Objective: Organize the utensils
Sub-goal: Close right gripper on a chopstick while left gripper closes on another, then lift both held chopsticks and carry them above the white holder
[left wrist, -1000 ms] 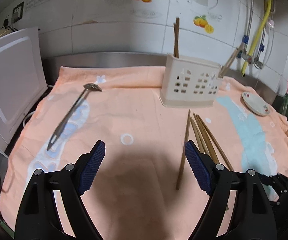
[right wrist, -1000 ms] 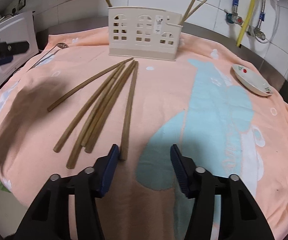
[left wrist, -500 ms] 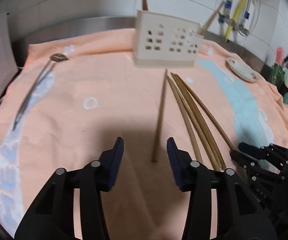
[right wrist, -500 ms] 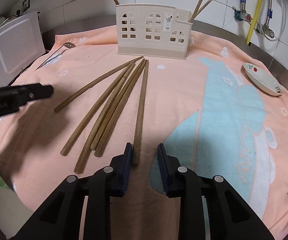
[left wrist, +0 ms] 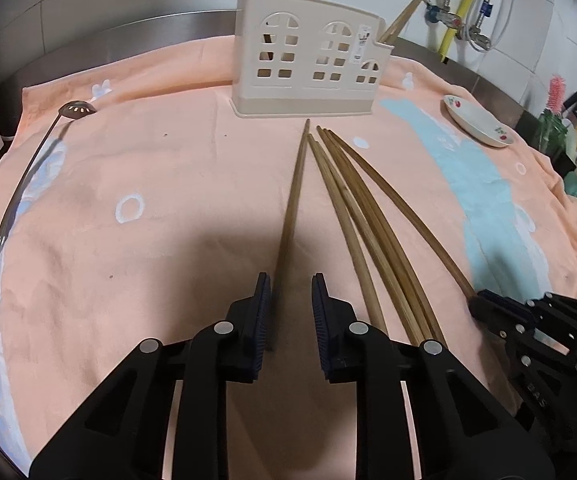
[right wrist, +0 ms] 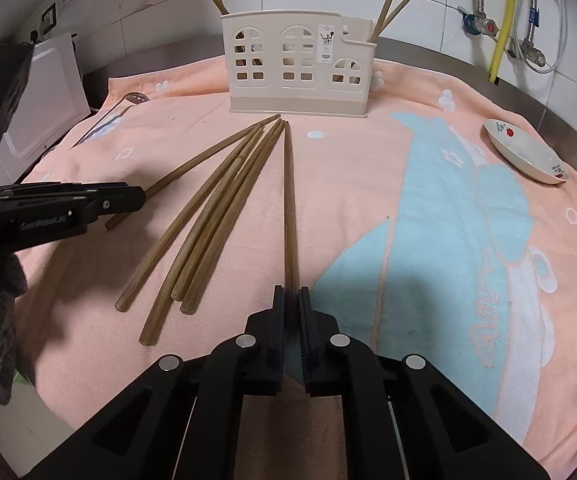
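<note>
Both tongs are closing | right gripper (right wrist: 291,294) is clenching rightmost chopstick (right wrist: 288,200) | left gripper (left wrist: 288,284) is straddling leftmost chopstick (left wrist: 294,196), unclamped | both lying on towel (left wrist: 148,168) before holder (left wrist: 308,68) | advice: squeeze fully before lifting.

Surface: steel counter (left wrist: 128,36) under a peach towel (left wrist: 176,184).
Ahead of both grippers: cream holder (right wrist: 300,68), upright on the towel.
Between holder and grippers: loose chopsticks (right wrist: 216,204), fanned out.
Far left of the left gripper: slotted spoon (left wrist: 24,176).
Right, beyond the right gripper: small dish (right wrist: 526,152).
</note>
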Demonstrator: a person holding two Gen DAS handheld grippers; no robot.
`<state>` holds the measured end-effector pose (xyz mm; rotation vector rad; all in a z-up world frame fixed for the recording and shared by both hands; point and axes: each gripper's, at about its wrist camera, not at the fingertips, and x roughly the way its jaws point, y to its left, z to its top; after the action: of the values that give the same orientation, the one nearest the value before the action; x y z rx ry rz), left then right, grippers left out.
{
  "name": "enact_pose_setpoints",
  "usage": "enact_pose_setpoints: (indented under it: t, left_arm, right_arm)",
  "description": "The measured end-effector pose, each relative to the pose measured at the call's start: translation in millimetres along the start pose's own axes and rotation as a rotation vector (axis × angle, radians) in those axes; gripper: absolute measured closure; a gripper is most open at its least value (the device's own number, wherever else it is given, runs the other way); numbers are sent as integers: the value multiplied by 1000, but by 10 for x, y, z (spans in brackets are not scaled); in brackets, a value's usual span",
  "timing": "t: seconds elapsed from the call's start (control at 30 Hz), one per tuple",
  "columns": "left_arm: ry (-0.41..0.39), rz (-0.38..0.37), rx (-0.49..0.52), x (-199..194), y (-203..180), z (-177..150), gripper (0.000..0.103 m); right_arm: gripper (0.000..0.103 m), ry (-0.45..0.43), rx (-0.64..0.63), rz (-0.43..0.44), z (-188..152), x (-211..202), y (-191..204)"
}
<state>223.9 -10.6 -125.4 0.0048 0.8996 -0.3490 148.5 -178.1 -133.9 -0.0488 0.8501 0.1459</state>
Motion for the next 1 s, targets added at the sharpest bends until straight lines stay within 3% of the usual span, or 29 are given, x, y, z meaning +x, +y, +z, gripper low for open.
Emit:
enact_pose_setpoints:
  t: [0.3, 0.67, 0.87, 1.0]
  left_arm:
    - [28, 9, -2, 104, 40, 6, 92]
    - [44, 6, -10, 150, 50, 57, 92]
    - [43, 57, 32, 172, -42, 73, 95]
    - [23, 13, 10, 81, -31, 116, 97]
  right_arm:
    - [96, -3, 4, 11, -5, 8, -15]
    - [96, -4, 2, 12, -7, 11, -15]
    - [96, -9, 3, 17, -4, 18, -14]
    - [96, -16, 9, 26, 6, -34, -37]
